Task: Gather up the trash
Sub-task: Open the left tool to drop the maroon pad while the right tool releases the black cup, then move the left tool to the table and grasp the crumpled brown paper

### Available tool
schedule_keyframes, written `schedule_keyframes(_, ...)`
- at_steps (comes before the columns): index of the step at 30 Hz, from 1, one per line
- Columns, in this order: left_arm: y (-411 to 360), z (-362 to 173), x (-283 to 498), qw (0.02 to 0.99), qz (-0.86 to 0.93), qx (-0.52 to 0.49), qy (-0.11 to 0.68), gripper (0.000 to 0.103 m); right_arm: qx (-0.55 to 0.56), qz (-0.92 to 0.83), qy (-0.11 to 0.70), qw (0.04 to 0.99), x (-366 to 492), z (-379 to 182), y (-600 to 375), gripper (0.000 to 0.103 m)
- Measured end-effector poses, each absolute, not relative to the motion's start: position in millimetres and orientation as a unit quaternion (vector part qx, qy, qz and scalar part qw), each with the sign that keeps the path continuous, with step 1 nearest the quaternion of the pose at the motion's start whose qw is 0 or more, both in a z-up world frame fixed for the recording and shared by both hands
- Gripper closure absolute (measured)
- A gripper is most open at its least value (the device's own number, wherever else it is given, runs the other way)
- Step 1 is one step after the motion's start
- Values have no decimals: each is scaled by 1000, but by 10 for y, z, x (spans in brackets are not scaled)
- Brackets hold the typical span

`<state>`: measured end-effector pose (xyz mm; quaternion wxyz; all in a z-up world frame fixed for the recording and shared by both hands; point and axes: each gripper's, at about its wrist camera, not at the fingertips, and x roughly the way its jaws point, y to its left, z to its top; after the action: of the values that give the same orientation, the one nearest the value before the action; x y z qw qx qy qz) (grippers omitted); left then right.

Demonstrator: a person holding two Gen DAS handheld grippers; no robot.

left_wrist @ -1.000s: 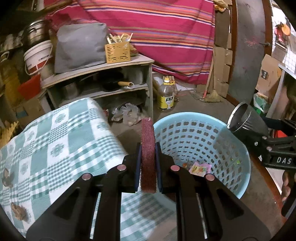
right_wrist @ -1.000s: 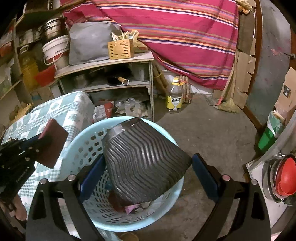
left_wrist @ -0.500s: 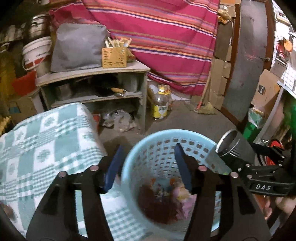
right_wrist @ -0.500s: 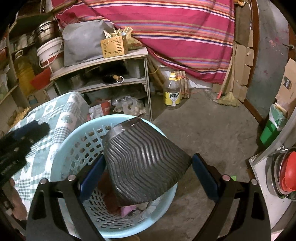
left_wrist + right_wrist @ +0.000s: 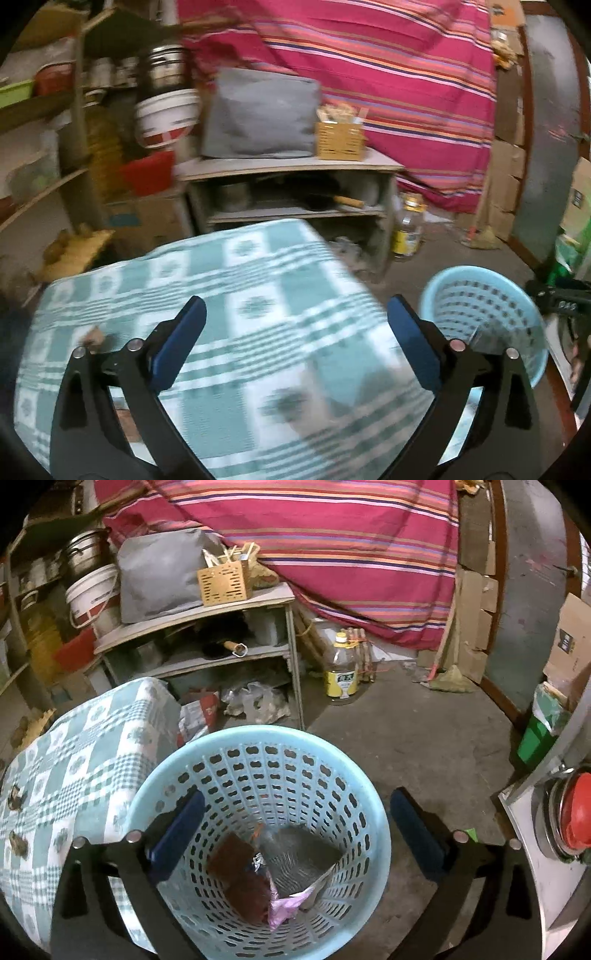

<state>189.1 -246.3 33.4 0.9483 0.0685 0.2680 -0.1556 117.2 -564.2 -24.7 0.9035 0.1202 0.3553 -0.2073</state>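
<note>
light: dim, warm | left view: motion-blurred | right view: sharp | edges: fisheye-warped, black corners

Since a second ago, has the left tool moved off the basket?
Yes. The left tool has swung left: the blue basket now sits at its right, and the checkered tablecloth fills its opening, empty jaws.

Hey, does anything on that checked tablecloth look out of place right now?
Yes. Two small brown scraps lie near the left edge of the checked tablecloth, not in the blue basket that already holds the other trash.
</note>
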Motion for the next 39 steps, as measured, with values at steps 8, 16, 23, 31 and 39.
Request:
schedule_keyframes(8, -1321, 201, 2192, 953, -72, 64, 288, 6, 86, -205, 345, 912, 1233, -194, -5091, 5)
schedule_keyframes(16, -344, -244, 2659, 941, -33, 52, 334, 6, 73, -166, 323, 929, 1374, -187, -4210, 5)
schedule_keyframes(23, -33, -647, 3156, 920, -69, 50, 384, 7, 68, -126, 343, 928, 1637, -336, -3502, 5)
schedule_keyframes(31, -44, -829, 3438, 904, -100, 72, 410, 43, 59, -96, 372, 921, 1886, -492, -2944, 5)
schedule_keyframes(39, 201, -751, 3263, 903, -112, 47, 412, 65, 37, -69, 378, 923, 1966, -455, -2507, 5)
